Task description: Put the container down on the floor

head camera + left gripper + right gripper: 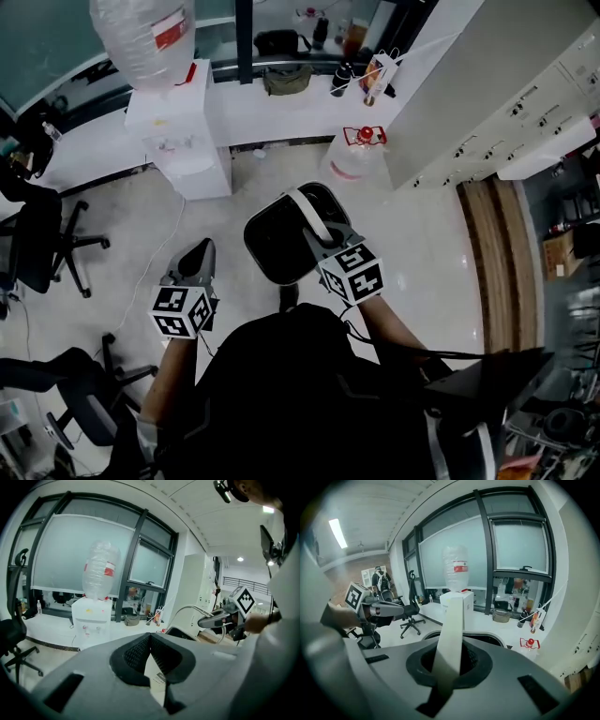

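Observation:
The container (278, 246) is a dark bin with a white rim and a white bail handle (310, 212), hanging above the pale floor in front of the person. My right gripper (325, 232) is shut on that handle; in the right gripper view the white handle strip (451, 625) runs up between the jaws, with the bin's rim (487, 637) behind. My left gripper (198, 251) hangs to the left of the bin, apart from it, its pads (140, 651) meeting with nothing between them. From the left gripper view the right gripper (216, 618) and the bin's rim (180, 631) show at the right.
A white water dispenser (183, 131) with a large bottle stands ahead on the left. A spare water jug (354, 156) sits on the floor ahead on the right. Office chairs (37, 239) stand at the left, white lockers (525, 112) at the right.

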Demonstrator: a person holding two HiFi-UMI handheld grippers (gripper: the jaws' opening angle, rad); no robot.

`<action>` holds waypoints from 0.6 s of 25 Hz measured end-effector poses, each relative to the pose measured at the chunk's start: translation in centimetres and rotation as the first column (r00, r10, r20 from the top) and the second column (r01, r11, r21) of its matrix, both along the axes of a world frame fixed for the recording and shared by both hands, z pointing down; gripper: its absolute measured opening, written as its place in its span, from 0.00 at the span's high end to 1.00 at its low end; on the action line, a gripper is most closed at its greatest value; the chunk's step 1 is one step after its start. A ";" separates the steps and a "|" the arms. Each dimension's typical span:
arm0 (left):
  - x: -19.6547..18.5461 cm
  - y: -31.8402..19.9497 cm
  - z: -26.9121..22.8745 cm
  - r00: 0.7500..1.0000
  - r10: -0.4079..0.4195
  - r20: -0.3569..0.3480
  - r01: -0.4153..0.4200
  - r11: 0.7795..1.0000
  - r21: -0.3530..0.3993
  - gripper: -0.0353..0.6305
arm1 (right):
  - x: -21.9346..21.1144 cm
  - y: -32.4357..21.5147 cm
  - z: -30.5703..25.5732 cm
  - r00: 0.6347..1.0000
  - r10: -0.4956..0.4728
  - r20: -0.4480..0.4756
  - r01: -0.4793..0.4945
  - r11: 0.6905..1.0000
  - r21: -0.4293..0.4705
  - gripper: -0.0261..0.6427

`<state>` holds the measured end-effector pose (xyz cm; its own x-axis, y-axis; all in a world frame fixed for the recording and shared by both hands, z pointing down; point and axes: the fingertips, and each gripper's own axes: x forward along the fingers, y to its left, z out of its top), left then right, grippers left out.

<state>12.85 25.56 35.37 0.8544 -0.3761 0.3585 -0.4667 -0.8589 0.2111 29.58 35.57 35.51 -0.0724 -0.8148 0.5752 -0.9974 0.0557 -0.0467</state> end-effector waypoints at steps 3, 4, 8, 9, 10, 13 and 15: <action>1.3 -0.8 -0.1 0.999 -0.030 0.015 0.030 1.000 0.003 0.94 | 1.2 -1.3 0.3 0.999 -0.049 -0.009 0.049 0.999 -0.004 0.95; 1.6 -1.0 -0.1 0.999 -0.042 0.019 0.042 0.999 0.003 0.94 | 1.5 -1.7 0.4 0.998 -0.067 -0.012 0.067 0.998 -0.005 0.95; 2.0 -2.0 0.1 0.994 -0.103 0.044 0.104 0.995 -0.007 0.94 | 2.5 -3.7 0.7 0.991 -0.136 -0.006 0.136 0.991 -0.006 0.95; 2.0 -2.2 0.1 0.991 -0.119 0.053 0.120 0.993 -0.006 0.94 | 2.6 -4.2 0.7 0.988 -0.155 -0.001 0.155 0.988 -0.003 0.95; 2.0 -2.3 0.3 0.989 -0.134 0.063 0.135 0.991 -0.001 0.94 | 2.8 -4.7 0.8 0.985 -0.173 0.002 0.173 0.985 0.000 0.95; 1.6 -2.7 0.6 0.979 -0.186 0.081 0.187 0.982 0.002 0.94 | 2.8 -6.2 1.0 0.972 -0.234 0.012 0.233 0.972 0.013 0.95; 1.1 -3.0 1.0 0.970 -0.227 0.090 0.228 0.974 -0.006 0.94 | 2.5 -7.4 1.3 0.961 -0.276 0.019 0.276 0.961 0.018 0.95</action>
<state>13.96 22.52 36.33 0.7120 -0.5503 0.4361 -0.6667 -0.7248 0.1739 32.07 28.18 36.80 -0.3074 -0.7698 0.5594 -0.9420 0.3294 -0.0644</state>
